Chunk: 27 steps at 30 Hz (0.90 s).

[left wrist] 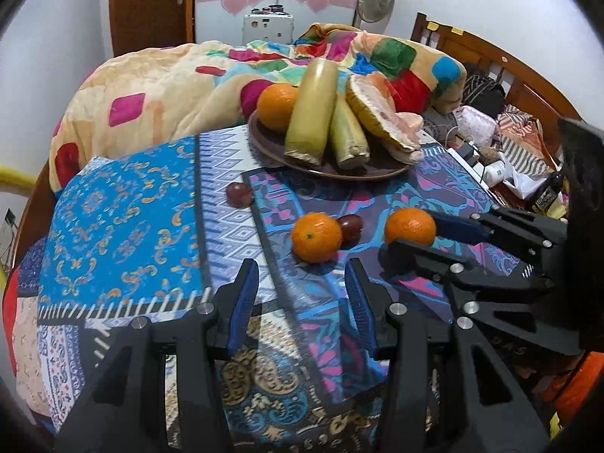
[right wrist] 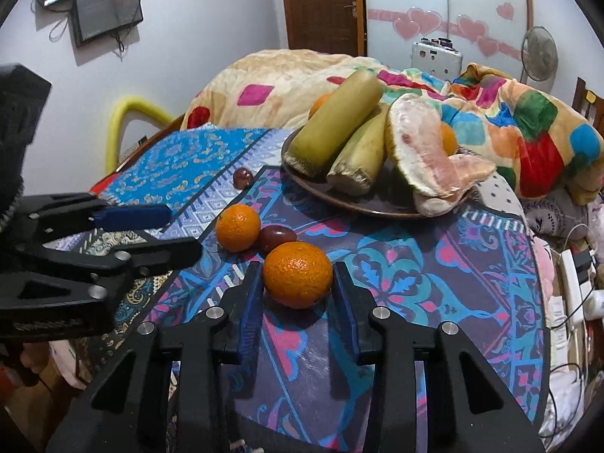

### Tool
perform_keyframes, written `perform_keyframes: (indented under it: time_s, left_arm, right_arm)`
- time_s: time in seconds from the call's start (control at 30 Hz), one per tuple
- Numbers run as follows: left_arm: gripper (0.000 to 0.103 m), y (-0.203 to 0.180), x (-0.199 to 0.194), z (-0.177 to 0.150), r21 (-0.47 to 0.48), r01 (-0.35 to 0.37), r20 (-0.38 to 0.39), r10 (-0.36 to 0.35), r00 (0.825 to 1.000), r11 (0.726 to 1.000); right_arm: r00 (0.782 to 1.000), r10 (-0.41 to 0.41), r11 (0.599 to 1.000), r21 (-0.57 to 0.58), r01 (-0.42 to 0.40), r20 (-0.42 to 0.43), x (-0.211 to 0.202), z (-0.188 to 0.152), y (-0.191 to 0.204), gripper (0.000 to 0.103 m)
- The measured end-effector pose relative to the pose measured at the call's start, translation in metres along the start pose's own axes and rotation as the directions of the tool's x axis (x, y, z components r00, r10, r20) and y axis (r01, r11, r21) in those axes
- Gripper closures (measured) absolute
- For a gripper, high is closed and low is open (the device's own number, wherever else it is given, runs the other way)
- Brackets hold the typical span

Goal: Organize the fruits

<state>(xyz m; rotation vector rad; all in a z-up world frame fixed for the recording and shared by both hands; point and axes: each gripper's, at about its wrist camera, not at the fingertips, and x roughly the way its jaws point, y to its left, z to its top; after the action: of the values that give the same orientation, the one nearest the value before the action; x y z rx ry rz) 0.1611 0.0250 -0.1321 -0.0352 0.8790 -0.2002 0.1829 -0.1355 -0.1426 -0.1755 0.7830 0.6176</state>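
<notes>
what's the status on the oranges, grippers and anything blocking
Right gripper shut on near orange. Left gripper empty, short of second orange. Dark fruit touching it.

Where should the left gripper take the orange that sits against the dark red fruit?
Across its widest middle, coming from the near side, angled down. The orange is round, so pads hold best at its equator. The dark red fruit touches its far right, so the left gripper should probably keep its right pad just in front of that contact.
</notes>
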Motion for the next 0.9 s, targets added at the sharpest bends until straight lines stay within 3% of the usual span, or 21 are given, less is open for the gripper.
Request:
perform_keyframes:
  time_s: [0.43,0.57,0.7,0.83,0.9]
  left_arm:
    - [0.06,-0.006,0.028,0.007,0.001,0.019,-0.019,-0.019,1.0,1.0]
    - [0.073,-0.005,0.032,0.007,0.0,0.019,-0.021,-0.019,1.0,1.0]
    - [0.074,-0.005,0.029,0.006,0.031,0.029,-0.03,-0.028,0.999,0.999]
    - [0.072,-0.013,0.028,0.003,0.091,-0.015,-0.085,0.022,0.996,0.996]
    - [0.061,-0.019,0.023,-0.004,0.148,-0.079,-0.097,0.094,0.991,0.986]
  right_arm:
    - [0.997,-0.064,0.998,0.026,0.063,0.051,-0.02,0.002,-0.025,0.069]
    - [0.996,-0.07,0.997,0.041,0.068,0.047,-0.016,0.003,-0.032,0.069]
    - [0.996,-0.074,0.995,0.065,0.07,0.057,-0.017,0.001,-0.04,0.069]
    - [0.999,-0.03,0.998,0.055,0.029,0.015,-0.014,0.0,-0.043,0.069]
    - [0.999,-0.031,0.999,0.041,0.032,-0.035,-0.002,0.003,-0.042,0.069]
